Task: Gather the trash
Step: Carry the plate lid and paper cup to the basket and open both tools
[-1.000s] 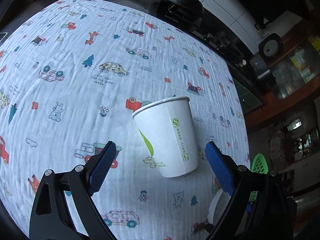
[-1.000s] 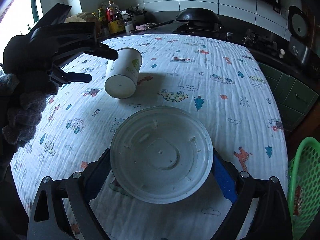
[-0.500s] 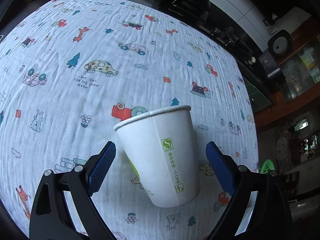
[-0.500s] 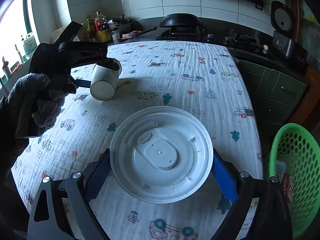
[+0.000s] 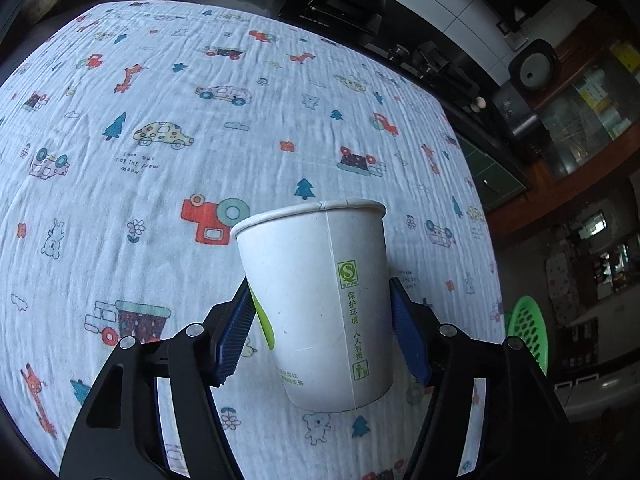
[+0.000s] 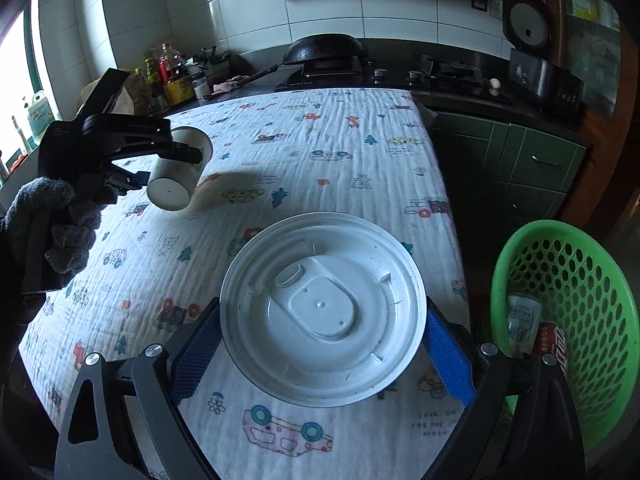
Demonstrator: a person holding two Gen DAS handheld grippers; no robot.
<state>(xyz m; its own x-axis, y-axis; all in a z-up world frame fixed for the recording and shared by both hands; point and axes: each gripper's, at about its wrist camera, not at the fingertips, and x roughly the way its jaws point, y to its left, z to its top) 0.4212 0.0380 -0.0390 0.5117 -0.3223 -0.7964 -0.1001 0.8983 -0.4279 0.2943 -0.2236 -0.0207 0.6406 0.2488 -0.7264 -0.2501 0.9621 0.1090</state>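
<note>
My left gripper (image 5: 320, 332) is shut on a white paper cup (image 5: 320, 300) with green print, its blue pads pressing both sides. In the right wrist view the cup (image 6: 176, 178) hangs lifted above the table, tilted, in the left gripper (image 6: 176, 152). My right gripper (image 6: 320, 344) is shut on a round white plastic lid (image 6: 324, 312), held above the tablecloth near the table's right edge. A green mesh basket (image 6: 580, 292) stands beside the table on the right, holding a red can (image 6: 554, 344) and a crumpled wrapper.
The table is covered by a white cloth (image 6: 320, 152) printed with cars and trees. Behind it runs a dark counter with a wok (image 6: 324, 50), a stove, bottles (image 6: 168, 76) and a rice cooker (image 6: 540, 68). Green cabinets (image 6: 532, 168) stand right.
The left gripper closed on the paper cup and lifted it off the cloth. The right gripper carried the lid toward the table's right edge, bringing the green basket into view.
</note>
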